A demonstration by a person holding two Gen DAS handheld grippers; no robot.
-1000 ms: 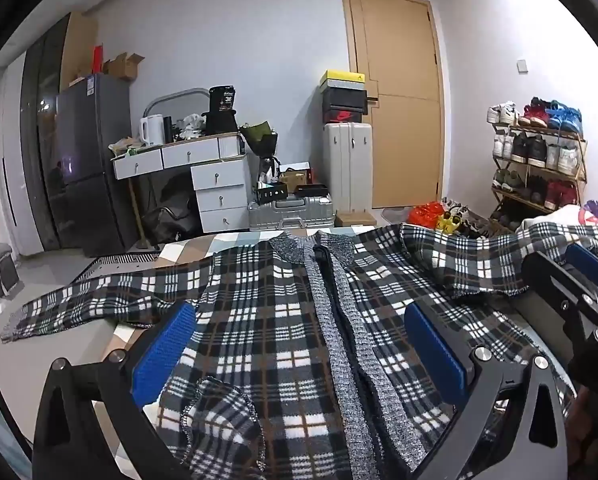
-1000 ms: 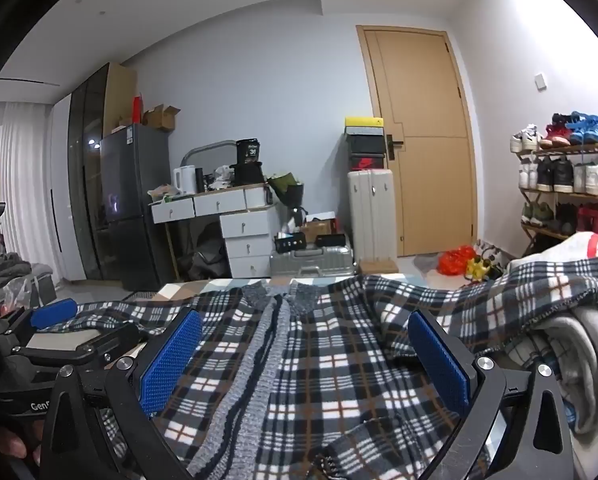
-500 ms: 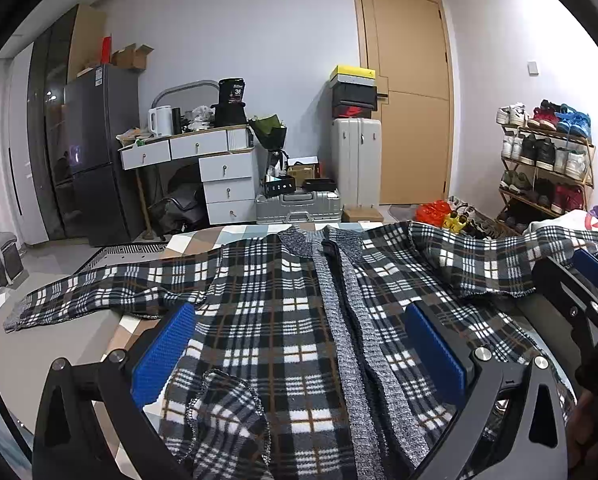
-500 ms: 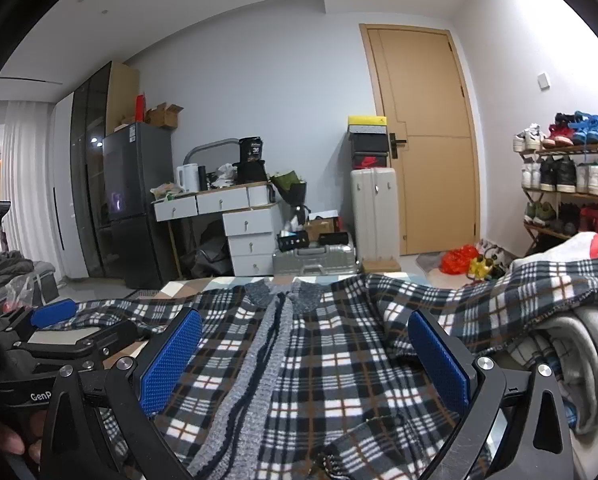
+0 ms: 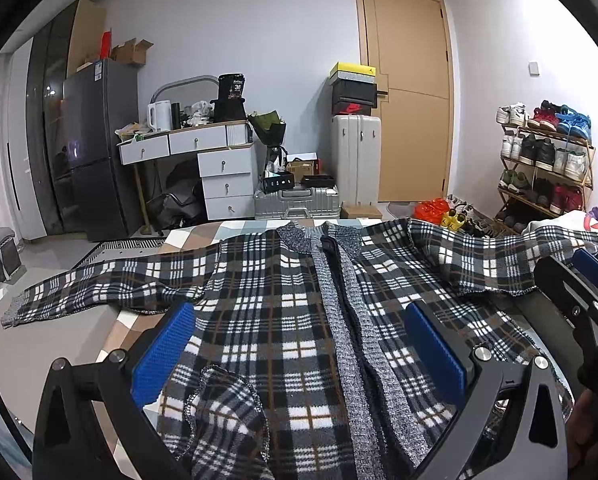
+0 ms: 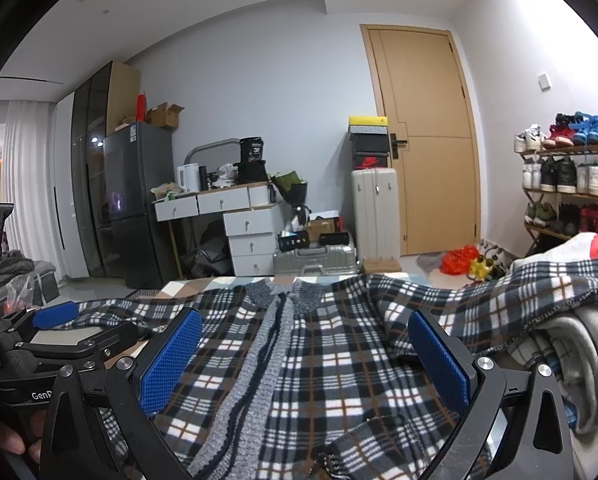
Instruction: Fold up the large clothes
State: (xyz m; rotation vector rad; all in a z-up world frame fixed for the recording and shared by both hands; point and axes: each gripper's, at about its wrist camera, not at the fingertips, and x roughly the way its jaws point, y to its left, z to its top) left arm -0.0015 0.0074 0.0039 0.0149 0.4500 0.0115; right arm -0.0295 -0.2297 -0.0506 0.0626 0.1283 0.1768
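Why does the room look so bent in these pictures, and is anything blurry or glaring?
Left wrist view: a fisheye lens bows the door and walls, with black corners; the cardigan is sharp and evenly lit; the fridge shows a small reflection. Right wrist view: same bending, the ceiling curves; a bright warm glow at the far left by the curtain; no obvious motion blur.

- In the left wrist view, cardigan (image 5: 283, 320) now lower in frame; collar down from above mid-height to just below it.
- Left sleeve (image 5: 99, 288) spread wider toward the left edge, more bare table (image 5: 111, 336) showing beneath it.
- Door (image 5: 407, 92) and fridge (image 5: 95, 148) higher and fuller in frame, as from a slight upward tilt of the left gripper (image 5: 299, 356).
- In the right wrist view, barely any shift: room a touch higher, left gripper (image 6: 59, 332) at lower left slightly raised.
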